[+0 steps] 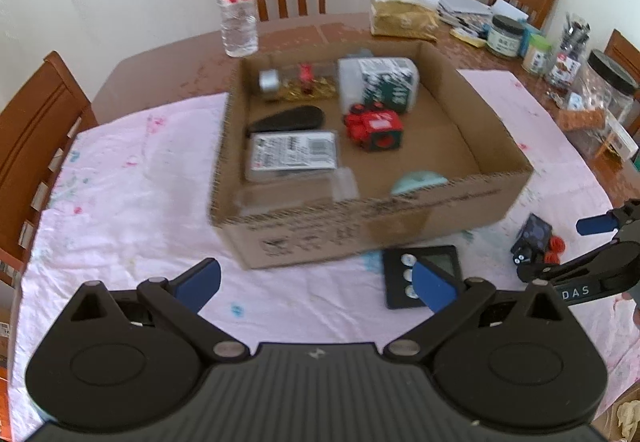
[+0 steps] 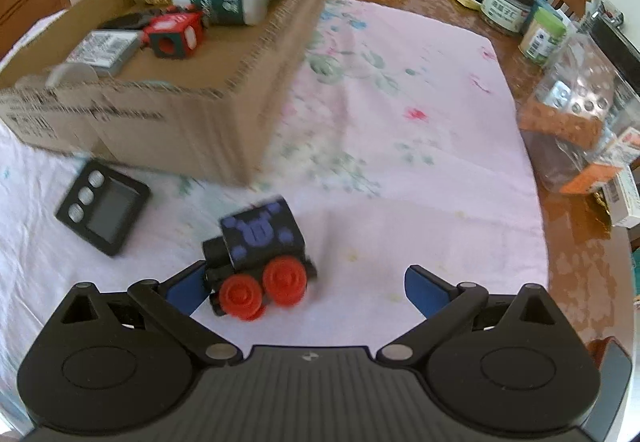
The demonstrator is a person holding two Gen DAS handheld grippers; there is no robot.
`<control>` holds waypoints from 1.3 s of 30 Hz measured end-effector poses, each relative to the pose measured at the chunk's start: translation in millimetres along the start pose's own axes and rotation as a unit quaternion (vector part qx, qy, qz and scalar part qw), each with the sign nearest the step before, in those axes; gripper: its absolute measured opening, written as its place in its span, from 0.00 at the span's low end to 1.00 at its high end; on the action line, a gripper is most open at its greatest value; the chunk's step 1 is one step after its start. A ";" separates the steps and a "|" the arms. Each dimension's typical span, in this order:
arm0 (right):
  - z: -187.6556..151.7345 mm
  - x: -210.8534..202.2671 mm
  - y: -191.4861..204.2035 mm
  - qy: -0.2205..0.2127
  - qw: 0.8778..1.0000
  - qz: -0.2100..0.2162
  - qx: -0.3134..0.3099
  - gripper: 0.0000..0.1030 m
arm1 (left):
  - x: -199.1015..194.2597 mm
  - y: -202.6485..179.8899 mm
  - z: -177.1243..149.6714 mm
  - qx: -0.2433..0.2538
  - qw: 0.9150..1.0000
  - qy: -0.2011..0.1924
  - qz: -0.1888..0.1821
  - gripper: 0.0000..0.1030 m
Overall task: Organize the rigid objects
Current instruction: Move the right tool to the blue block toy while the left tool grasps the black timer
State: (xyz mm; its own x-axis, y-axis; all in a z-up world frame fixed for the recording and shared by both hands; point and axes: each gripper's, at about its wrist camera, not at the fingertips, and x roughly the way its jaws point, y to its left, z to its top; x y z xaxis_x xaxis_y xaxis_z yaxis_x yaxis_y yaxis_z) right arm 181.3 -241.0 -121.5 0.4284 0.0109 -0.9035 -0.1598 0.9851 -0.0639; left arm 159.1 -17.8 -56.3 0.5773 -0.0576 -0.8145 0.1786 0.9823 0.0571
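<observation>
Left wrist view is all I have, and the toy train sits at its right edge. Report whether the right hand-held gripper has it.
Observer: No. The right hand-held gripper is open, and the toy train stands between its fingers, not gripped.
Operator: Give me its place in the gap.
Observer: It sits hard by the left finger. I cannot tell if they touch. The right finger is well apart from it.
Operator: Now the timer, half hidden here.
Observer: The timer lies flat on the cloth, screen up, left of the train and apart from it, just in front of the cardboard box.
</observation>
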 end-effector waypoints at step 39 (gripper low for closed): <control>-24.9 -6.2 -13.4 -0.043 0.998 0.040 -0.018 1.00 | 66.5 -60.5 -20.8 0.001 0.999 0.037 -0.032 0.67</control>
State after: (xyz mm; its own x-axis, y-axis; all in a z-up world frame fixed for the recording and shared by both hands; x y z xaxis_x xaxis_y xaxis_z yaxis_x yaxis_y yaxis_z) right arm 158.7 -258.5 -125.6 0.4869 0.1049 -0.8672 -0.2283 0.9735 -0.0104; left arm 170.1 -77.3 -126.0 0.5045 -0.1063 -0.8568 0.2149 0.9766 0.0054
